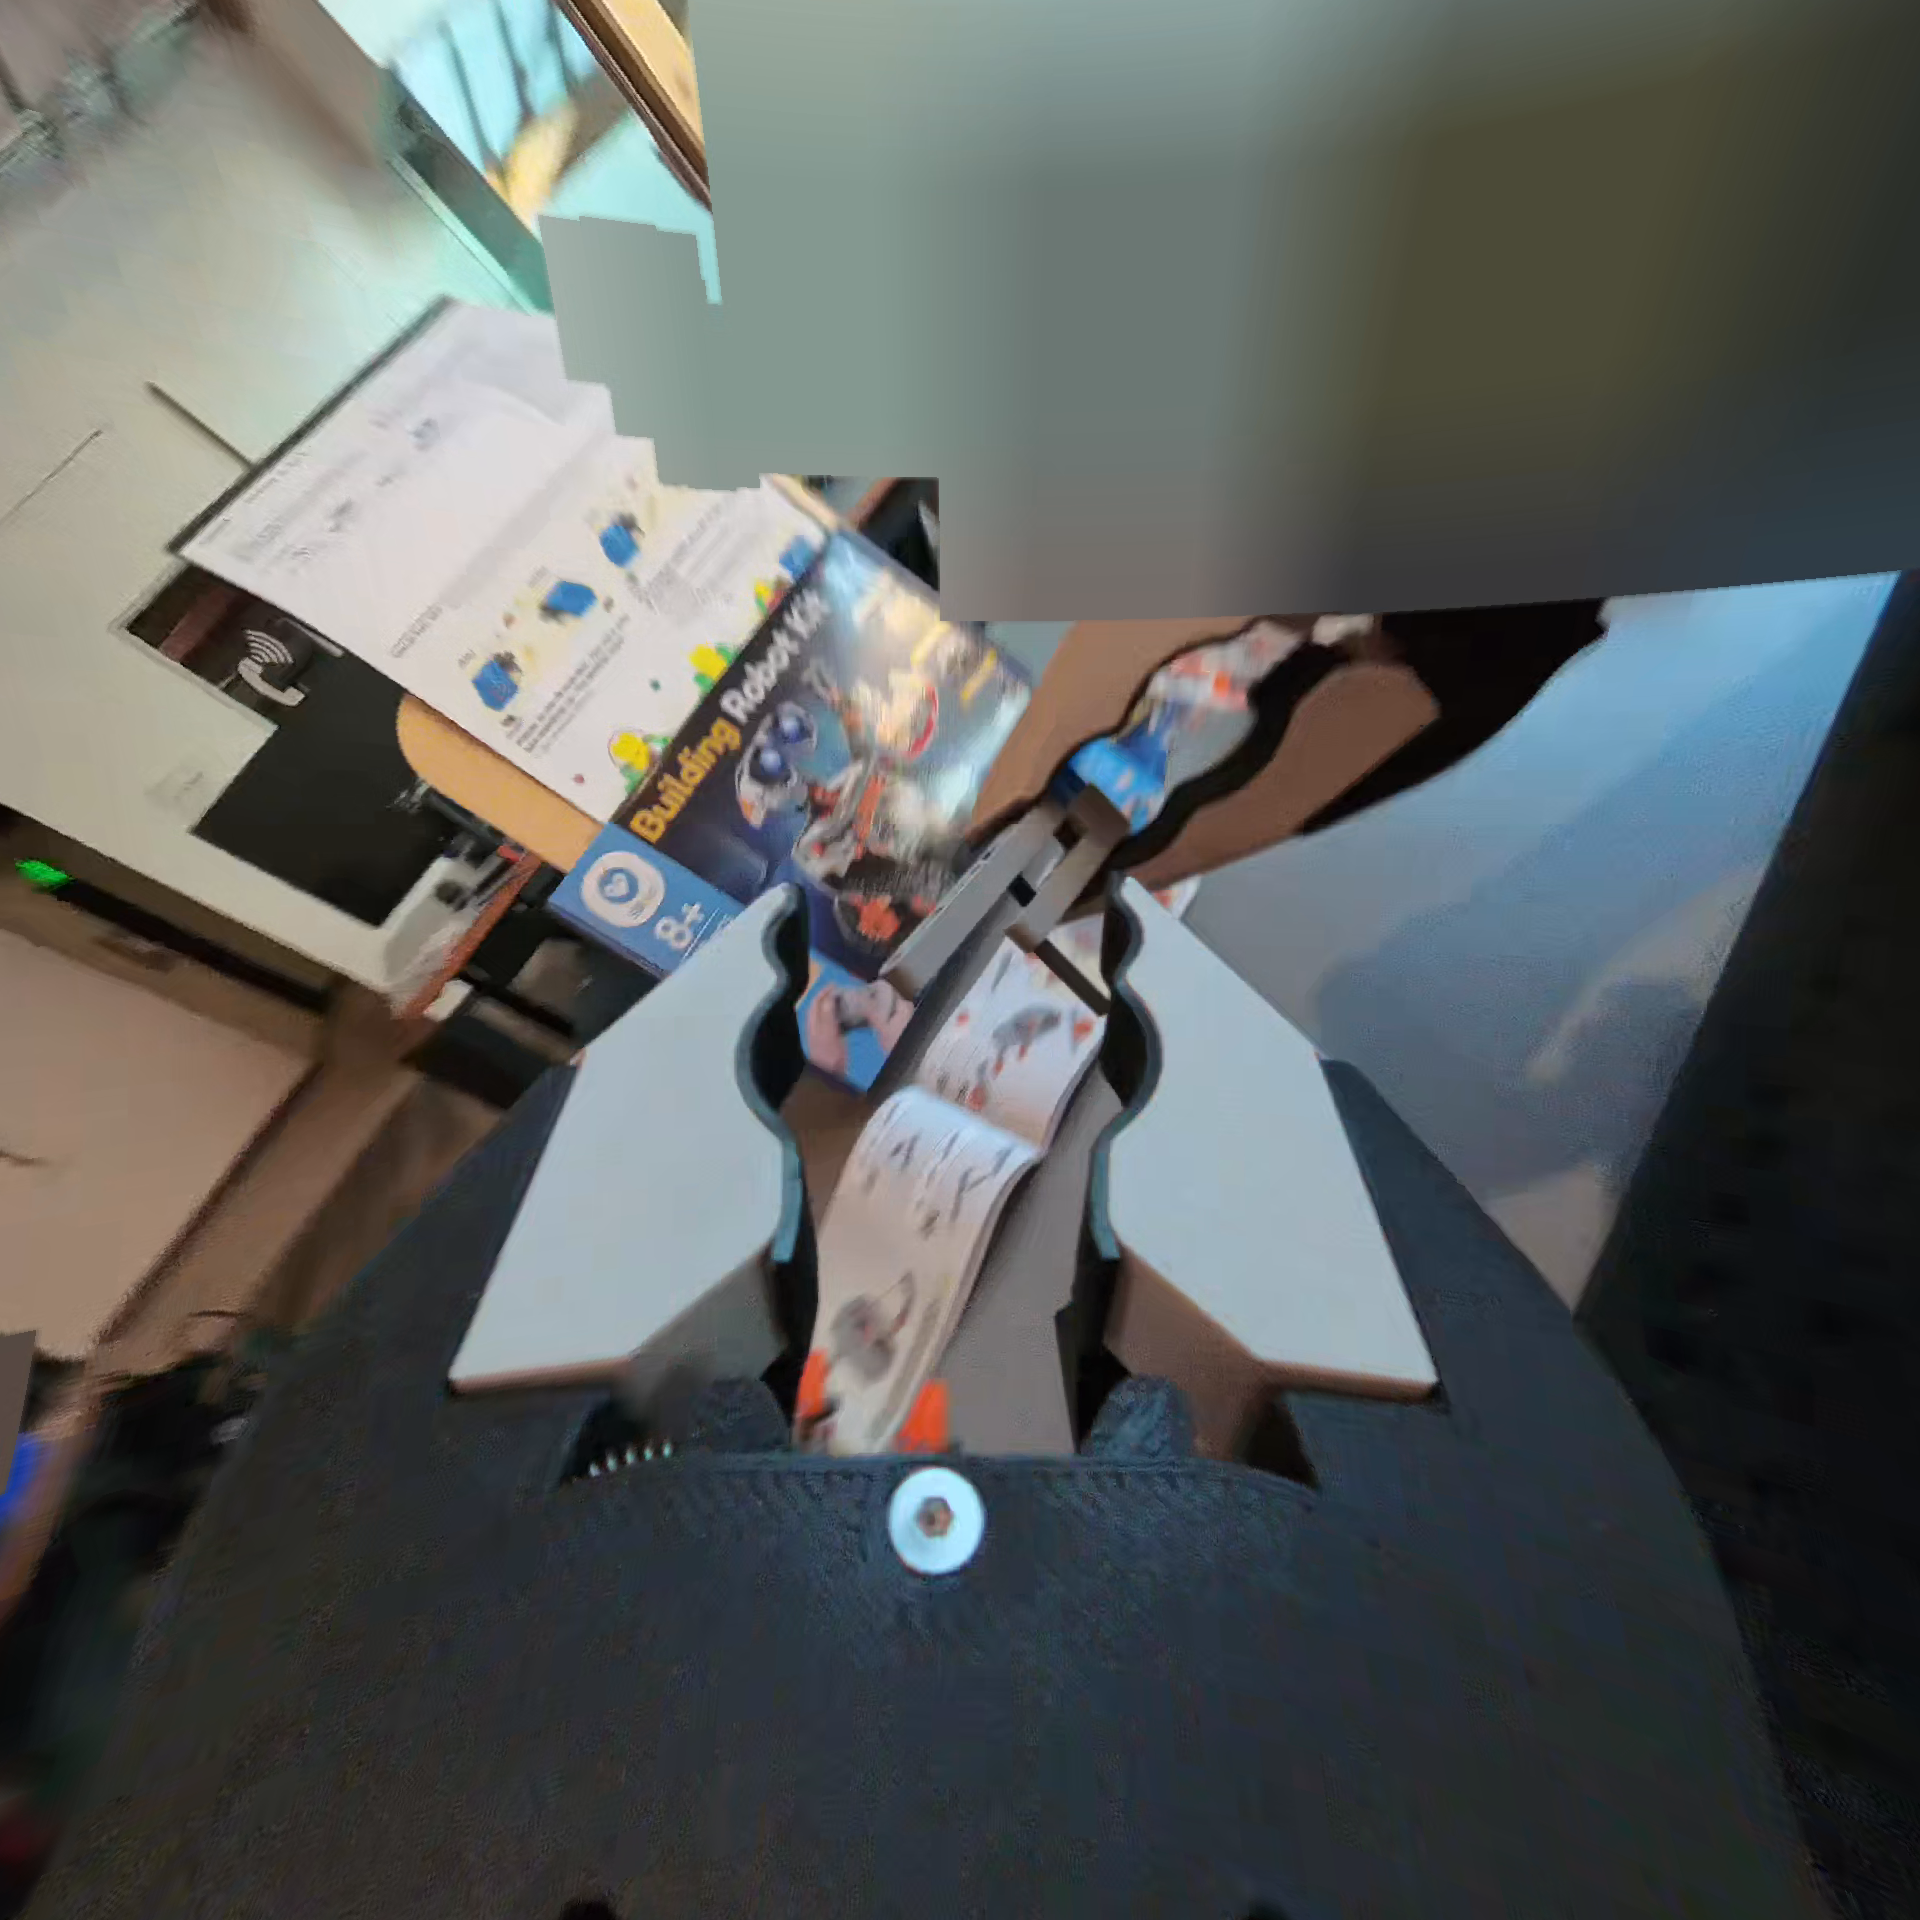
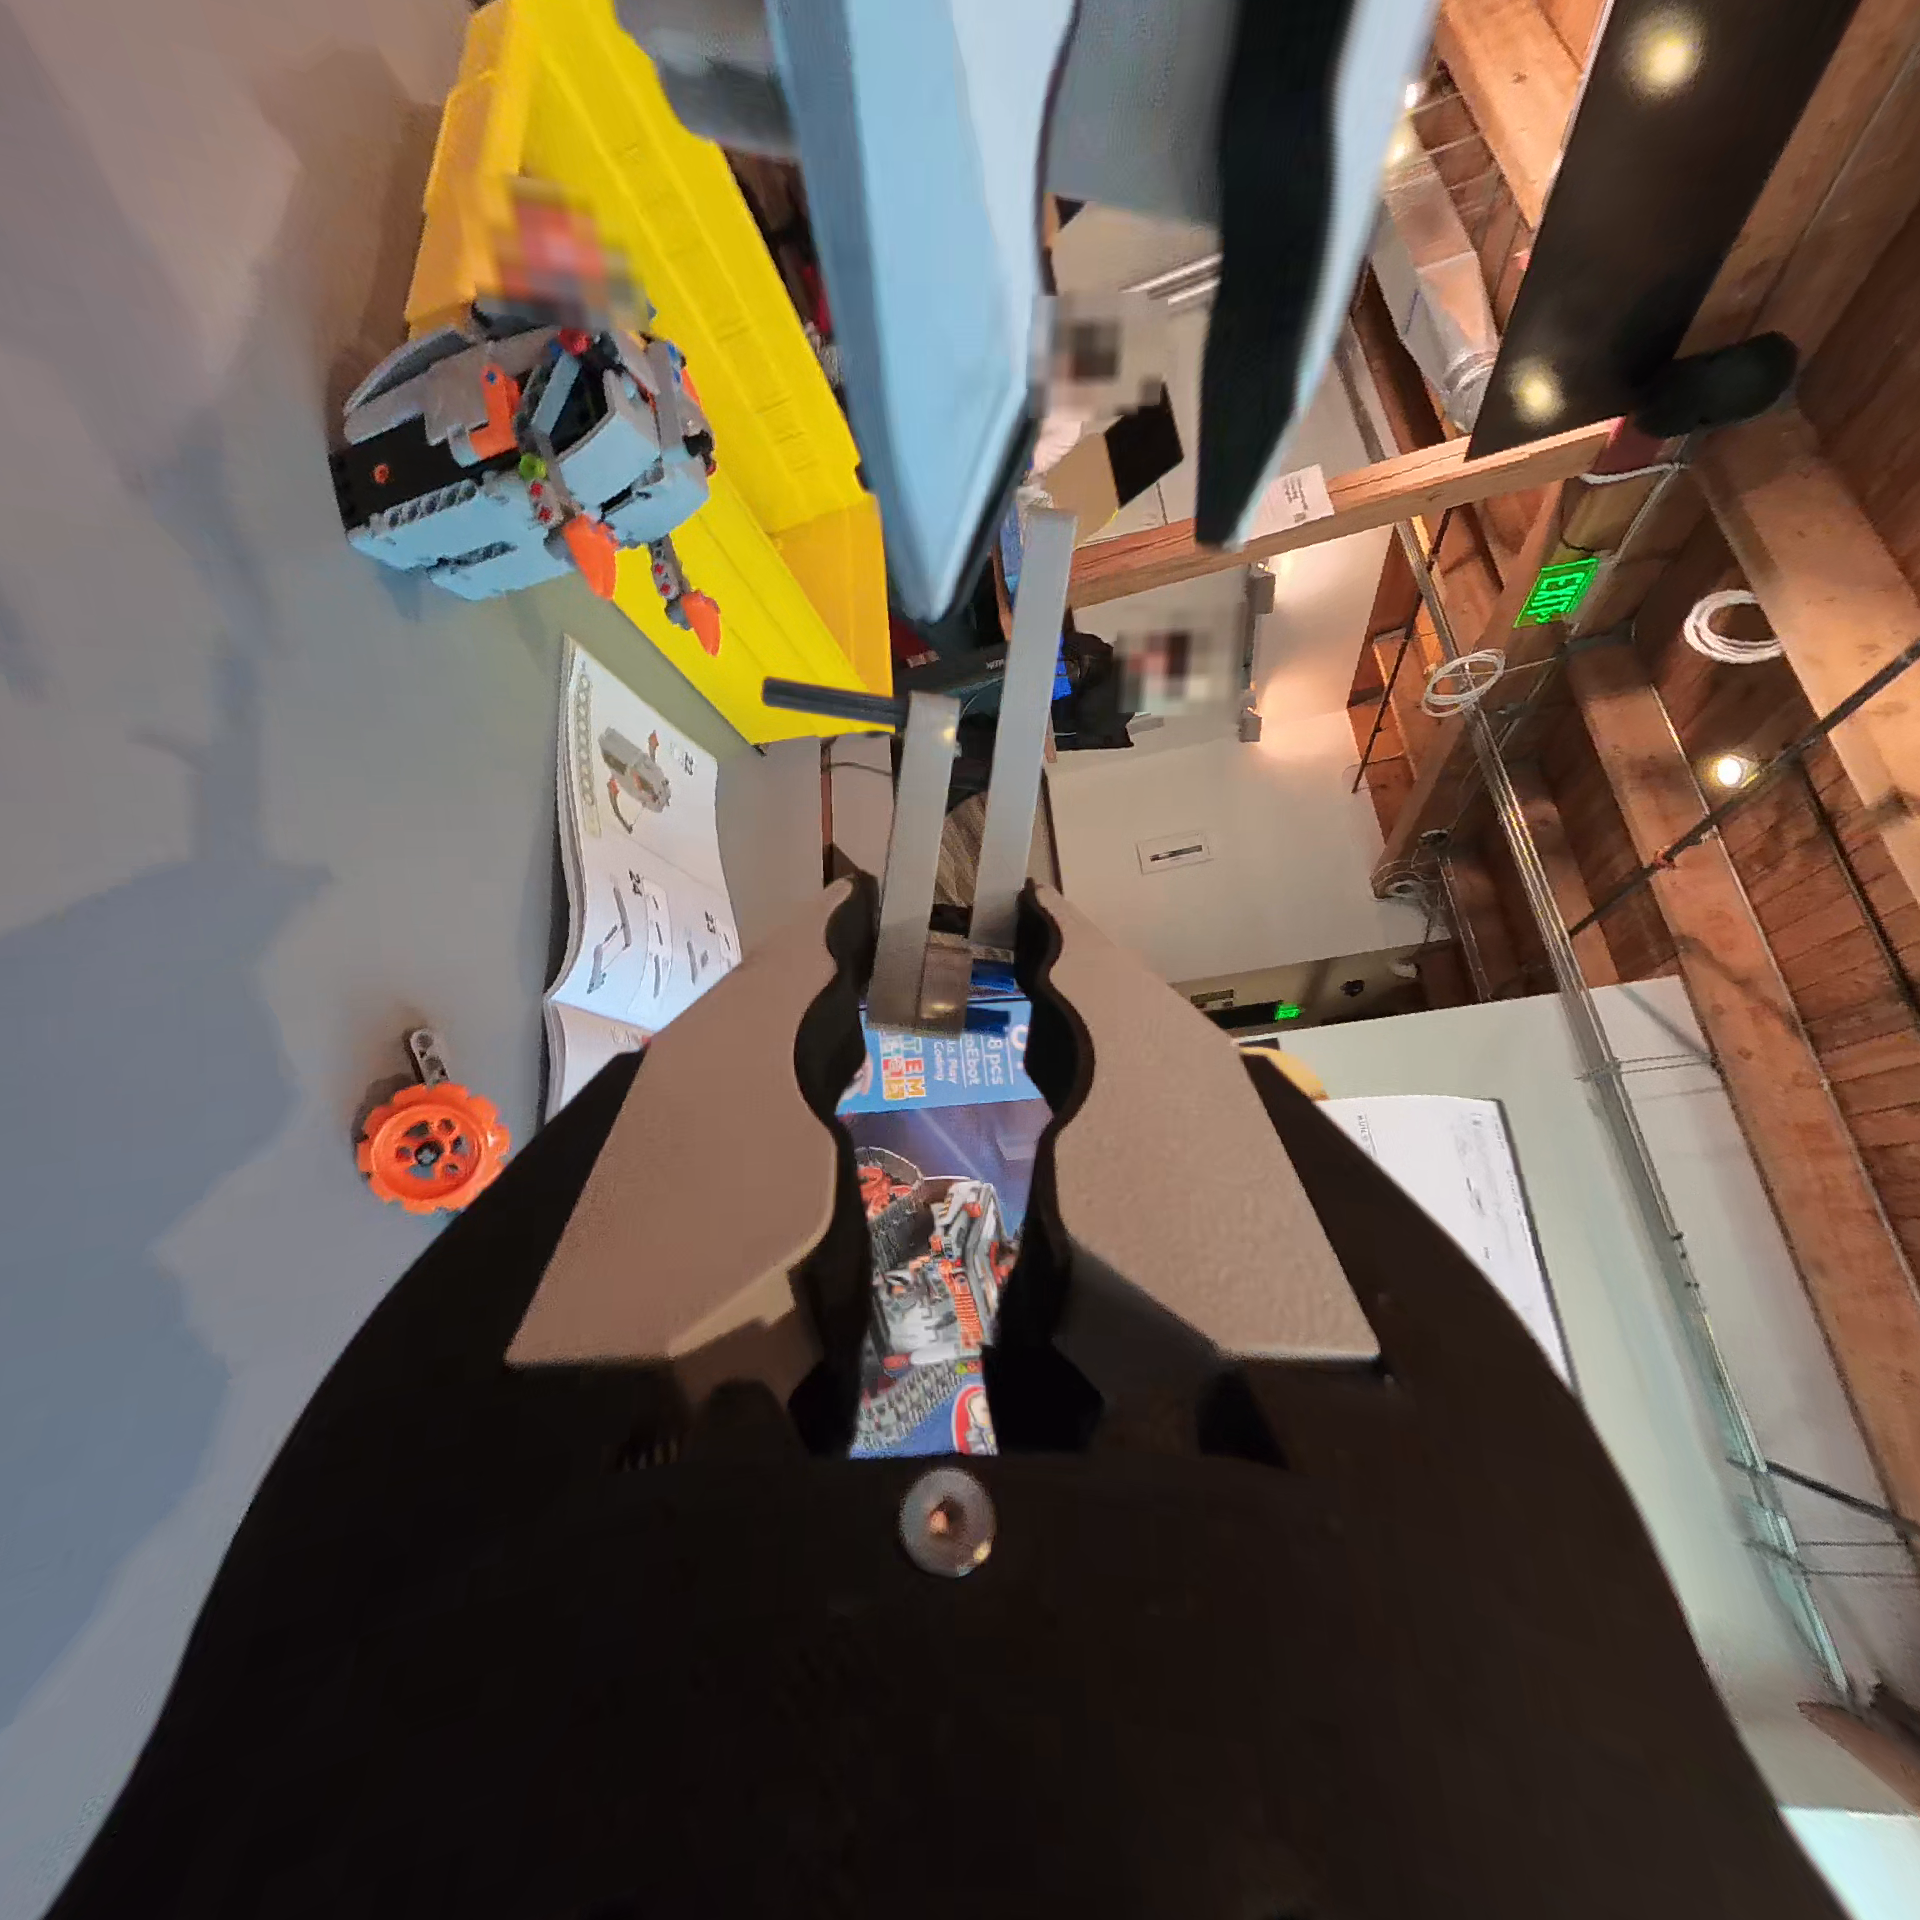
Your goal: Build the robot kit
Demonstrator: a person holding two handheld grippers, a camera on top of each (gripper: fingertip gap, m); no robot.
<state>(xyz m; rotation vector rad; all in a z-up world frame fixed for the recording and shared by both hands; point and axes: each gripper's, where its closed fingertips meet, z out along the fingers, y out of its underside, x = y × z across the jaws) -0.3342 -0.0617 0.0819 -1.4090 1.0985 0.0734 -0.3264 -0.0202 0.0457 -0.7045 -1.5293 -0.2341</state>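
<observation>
My right gripper is shut on a grey part made of two long flat beams with a black axle sticking out sideways. The part points away towards my left gripper, which looms blurred at the top of the right wrist view. In the left wrist view my left gripper is open. The end of the grey part lies in the gap at its fingertips, and I cannot tell whether it touches them. The right gripper shows beyond it.
A grey and orange brick robot model stands on the grey table by a yellow bin. An open instruction booklet, an orange gear wheel and a blue kit box lie below the grippers. About 6 centimeters separates my left fingertips from my right. About 20 centimeters separates my right fingertips from the orange gear wheel.
</observation>
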